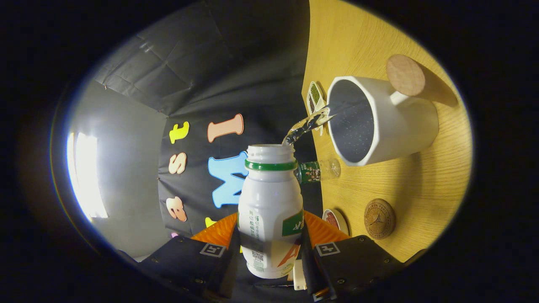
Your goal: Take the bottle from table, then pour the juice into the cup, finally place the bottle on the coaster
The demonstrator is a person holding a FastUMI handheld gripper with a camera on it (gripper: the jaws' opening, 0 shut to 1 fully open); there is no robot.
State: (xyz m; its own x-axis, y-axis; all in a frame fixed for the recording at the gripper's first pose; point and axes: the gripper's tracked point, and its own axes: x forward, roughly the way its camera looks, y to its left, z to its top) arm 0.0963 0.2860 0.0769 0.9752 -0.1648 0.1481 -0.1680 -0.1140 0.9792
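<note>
My gripper (269,248) is shut on a white plastic bottle (270,198) with a green neck ring, one finger pressing on each side of its body. The gripper is rolled on its side, so the wooden table (421,181) stands like a wall beside the bottle. A clear stream of liquid (305,126) runs from the bottle's open mouth into the white cup (404,126) with a dark speckled inside, just beyond the mouth. A round wooden coaster (379,219) lies on the table near the fingers, apart from the cup.
A round wooden lid (405,75) sits beyond the cup's handle. A small clear bottle with a green label (316,171) lies by the table edge. A small dish (334,219) and a packet (315,97) lie along that edge. The booth's black cloth wall (219,84) hangs behind.
</note>
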